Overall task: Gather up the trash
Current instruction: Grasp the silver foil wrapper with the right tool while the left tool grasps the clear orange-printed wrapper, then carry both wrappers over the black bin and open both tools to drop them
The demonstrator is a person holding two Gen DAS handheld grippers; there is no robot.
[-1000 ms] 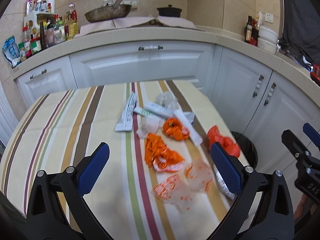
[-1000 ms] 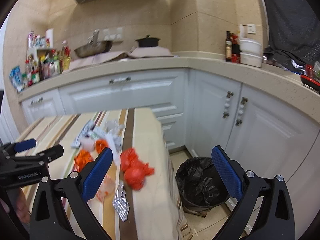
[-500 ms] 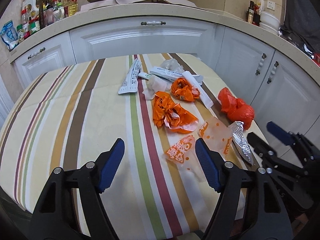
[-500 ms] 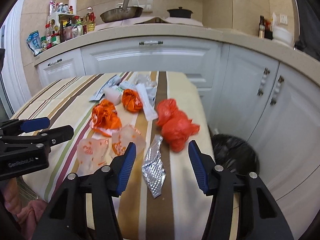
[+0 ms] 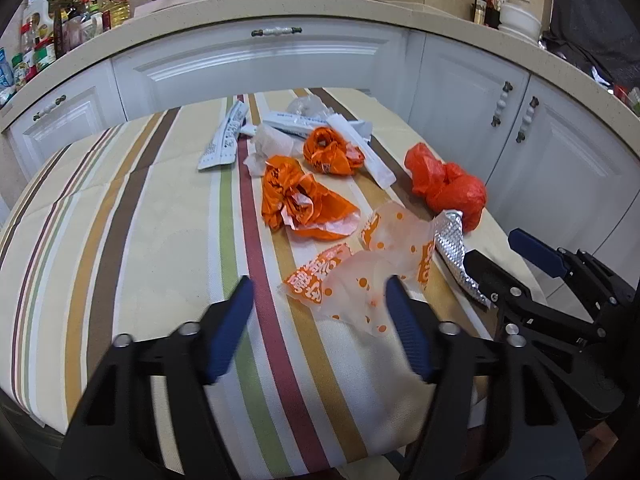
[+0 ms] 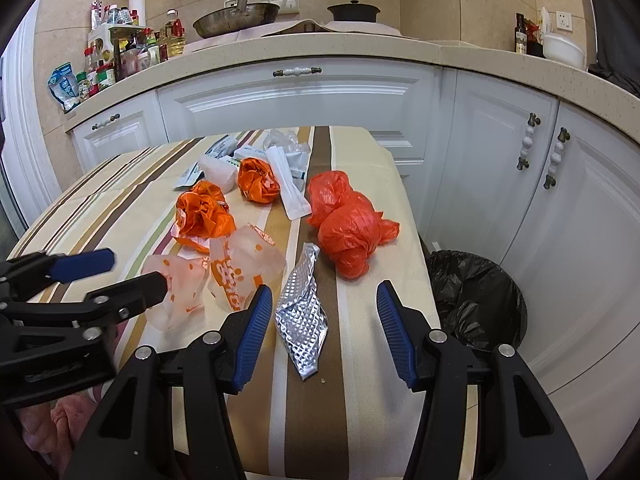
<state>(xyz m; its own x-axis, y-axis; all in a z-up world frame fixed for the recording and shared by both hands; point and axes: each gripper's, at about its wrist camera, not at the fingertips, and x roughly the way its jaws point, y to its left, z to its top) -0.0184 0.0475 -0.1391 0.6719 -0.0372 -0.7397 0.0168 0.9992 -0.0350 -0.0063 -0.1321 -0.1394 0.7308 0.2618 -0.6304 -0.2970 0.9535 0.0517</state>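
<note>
On the striped table (image 6: 120, 216) lie two translucent orange-dotted wrappers (image 6: 240, 268), two crumpled orange bags (image 6: 202, 212), one foil wrapper (image 6: 302, 312) and one red bag (image 6: 348, 228). Left gripper (image 5: 320, 300) is spread, its right finger against a dotted wrapper; right gripper (image 6: 320, 300) is spread, straddling the foil.

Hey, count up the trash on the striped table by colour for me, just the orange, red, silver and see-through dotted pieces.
Orange crumpled bags: 2
Red plastic bag: 1
Silver foil wrapper: 1
Translucent orange-dotted wrappers: 2
Total: 6
The white packets at the far end are overlapped and left out.
</note>
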